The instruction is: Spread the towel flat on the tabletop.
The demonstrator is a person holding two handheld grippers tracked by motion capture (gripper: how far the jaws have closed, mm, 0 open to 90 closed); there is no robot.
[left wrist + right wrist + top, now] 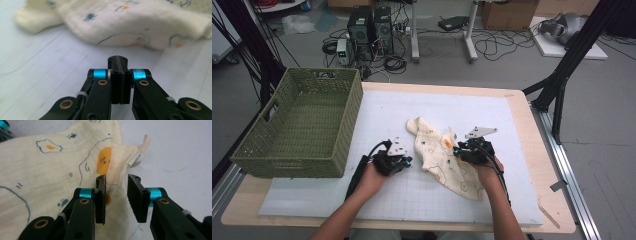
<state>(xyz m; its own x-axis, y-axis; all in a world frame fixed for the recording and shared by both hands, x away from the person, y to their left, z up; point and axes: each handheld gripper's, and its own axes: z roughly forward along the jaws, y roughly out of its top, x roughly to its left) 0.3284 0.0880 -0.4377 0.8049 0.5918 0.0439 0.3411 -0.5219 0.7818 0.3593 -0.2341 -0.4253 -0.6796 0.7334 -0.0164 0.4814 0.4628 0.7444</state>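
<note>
High view. I logged one cream printed cloth lying crumpled on the white gridded mat, right of centre. My left gripper sat on the mat just left of the cloth's near edge, apart from it. My right gripper rested at the cloth's right side, its tips over the fabric. One green woven basket stood at the mat's left edge, well apart from the cloth. The wooden table showed as a border around the mat. Beyond it, on the floor, I noted computer towers and loose cables.

Left gripper view. I found the left gripper with its jaws pressed together, nothing between them. The cloth lay ahead across the top of the view, near the tips but not touching them, with the bare mat in between.

Right gripper view. I found the right gripper with its jaws parted, a raised fold of the cloth standing in the gap. The left jaw touched the fabric; the right jaw stood clear of it. An orange print mark lay just beyond the tips. The mat showed at right.
</note>
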